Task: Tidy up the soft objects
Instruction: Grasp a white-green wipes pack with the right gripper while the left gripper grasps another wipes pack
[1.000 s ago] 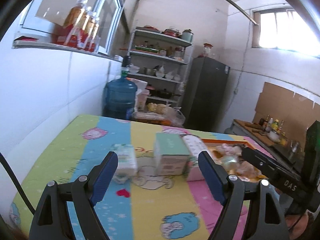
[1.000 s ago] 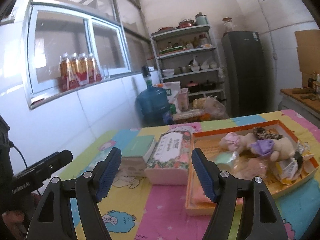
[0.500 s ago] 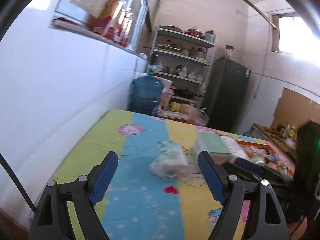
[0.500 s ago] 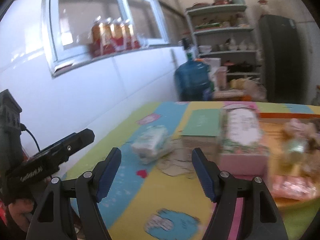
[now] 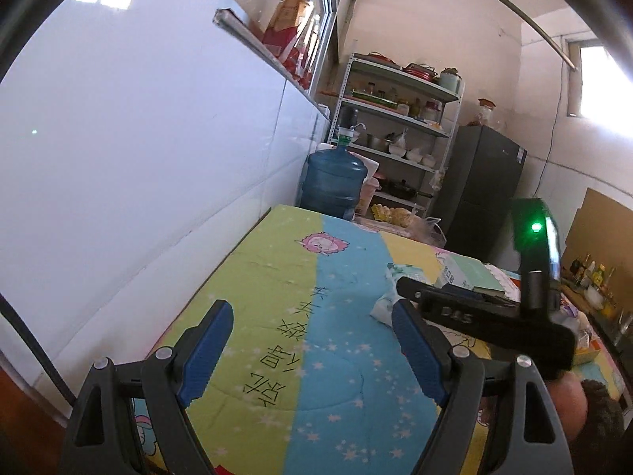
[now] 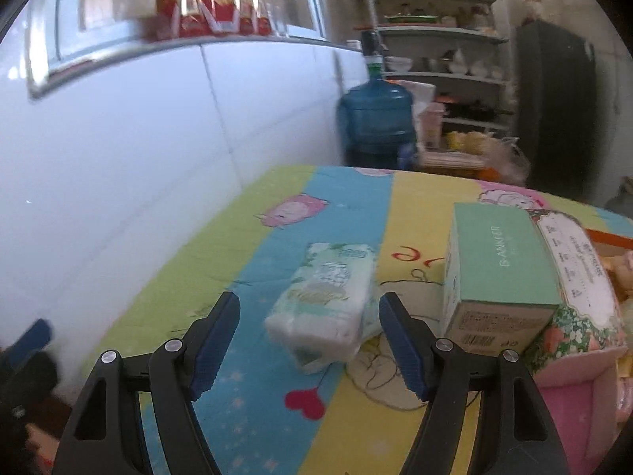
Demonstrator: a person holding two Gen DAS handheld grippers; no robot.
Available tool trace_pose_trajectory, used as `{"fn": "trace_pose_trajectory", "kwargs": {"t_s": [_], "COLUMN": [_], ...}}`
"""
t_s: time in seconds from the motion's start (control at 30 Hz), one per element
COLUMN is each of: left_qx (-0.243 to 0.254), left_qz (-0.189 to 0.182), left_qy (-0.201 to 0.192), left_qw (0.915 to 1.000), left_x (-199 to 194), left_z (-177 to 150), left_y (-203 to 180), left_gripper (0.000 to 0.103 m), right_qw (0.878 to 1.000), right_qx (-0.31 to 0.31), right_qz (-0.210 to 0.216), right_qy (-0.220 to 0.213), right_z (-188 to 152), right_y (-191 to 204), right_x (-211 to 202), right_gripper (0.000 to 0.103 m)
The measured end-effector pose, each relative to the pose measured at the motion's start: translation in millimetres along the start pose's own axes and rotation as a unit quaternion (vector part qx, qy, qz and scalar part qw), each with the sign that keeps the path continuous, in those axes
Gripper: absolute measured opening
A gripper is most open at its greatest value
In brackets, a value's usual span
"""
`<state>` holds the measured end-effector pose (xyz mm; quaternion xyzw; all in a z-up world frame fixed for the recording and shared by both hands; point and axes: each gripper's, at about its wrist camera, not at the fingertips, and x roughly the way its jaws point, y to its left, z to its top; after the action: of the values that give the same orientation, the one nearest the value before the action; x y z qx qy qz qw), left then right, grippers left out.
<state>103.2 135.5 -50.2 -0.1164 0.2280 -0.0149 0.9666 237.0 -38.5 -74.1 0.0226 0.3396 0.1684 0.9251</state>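
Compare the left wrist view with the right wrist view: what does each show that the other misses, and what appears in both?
Only the left wrist view shows the left gripper, open over bare patterned cloth, the right gripper's black body with a green light, and a lit window high on the far wall.

Only the right wrist view shows the right gripper, open, with the soft tissue pack just beyond its tips, and the floral pink tissue pack.

Both show the tissue pack, the green box, the blue water jug, the shelf rack, the dark fridge.
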Motion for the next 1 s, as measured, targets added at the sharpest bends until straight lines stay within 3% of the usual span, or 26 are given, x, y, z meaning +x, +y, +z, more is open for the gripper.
{"fn": "trace_pose_trajectory", "kwargs": {"t_s": [0.17,0.2,0.23,0.37,0.57,0.77,1.0], "left_qx": [-0.010,-0.014,-0.016,-0.023,-0.017,0.006,0.061], "left_qz": [-0.012,-0.015,-0.017,-0.018,-0.023,-0.058,-0.145], "left_qy": [0.003,0.004,0.004,0.009,0.011,0.014,0.049], "left_qw": [0.9999,0.9998,0.9997,0.9995,0.9995,0.9982,0.9864], "left_x": [3.6,4.7,4.9,9.8,14.0,21.4,49.1], "left_z": [-0.7,-1.2,-1.8,-2.5,1.2,14.1,31.2], "left_y": [5.5,7.3,9.0,14.8,13.4,1.1,-31.9], "left_gripper": [0.082,0.082,0.082,0.082,0.082,0.082,0.082], "right_qw": [0.999,0.999,0.999,0.999,1.000,0.998,0.995], "right_qx": [-0.017,-0.017,-0.016,-0.019,-0.007,0.006,0.029], "right_qz": [-0.033,-0.041,-0.041,-0.042,0.005,0.027,0.016], "right_qy": [0.009,0.018,0.024,0.011,-0.006,-0.050,-0.089], "right_z": [0.0,-0.6,-1.1,-5.3,-8.1,-3.8,-9.5], "right_y": [4.9,4.4,3.9,2.1,-0.3,-10.8,-41.2], "right_x": [12.1,15.3,17.5,12.9,-6.5,-55.0,-109.5], "right_gripper": [0.073,0.057,0.051,0.045,0.042,0.042,0.042]}}
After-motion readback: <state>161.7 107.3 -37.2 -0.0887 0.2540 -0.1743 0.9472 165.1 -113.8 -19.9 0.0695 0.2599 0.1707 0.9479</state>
